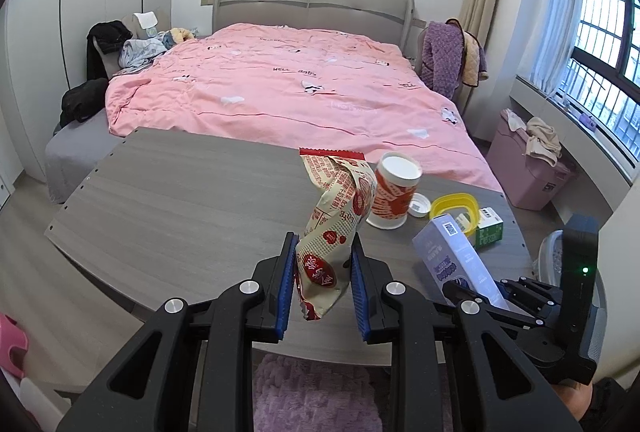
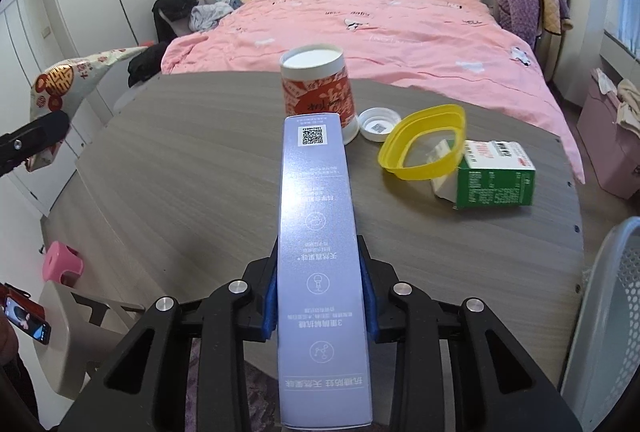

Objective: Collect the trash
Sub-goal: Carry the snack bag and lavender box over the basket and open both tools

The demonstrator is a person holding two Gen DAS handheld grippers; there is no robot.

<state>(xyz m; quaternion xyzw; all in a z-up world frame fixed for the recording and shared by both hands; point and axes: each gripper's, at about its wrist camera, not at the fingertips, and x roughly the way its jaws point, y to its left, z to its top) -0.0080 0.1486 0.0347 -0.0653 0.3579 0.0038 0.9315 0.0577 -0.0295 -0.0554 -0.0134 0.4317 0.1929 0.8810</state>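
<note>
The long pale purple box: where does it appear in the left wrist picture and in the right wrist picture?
Left wrist view: the long pale purple box stands low on the right, tilted, held by the right gripper.
Right wrist view: the box fills the lower centre, between the blue pads.
Shared landmark: the red and white cup stands on the table behind the box in both views.

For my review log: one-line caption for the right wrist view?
Right tool shut on a long pale-blue box above the grey table, with cup, yellow lid and green carton beyond.
</note>
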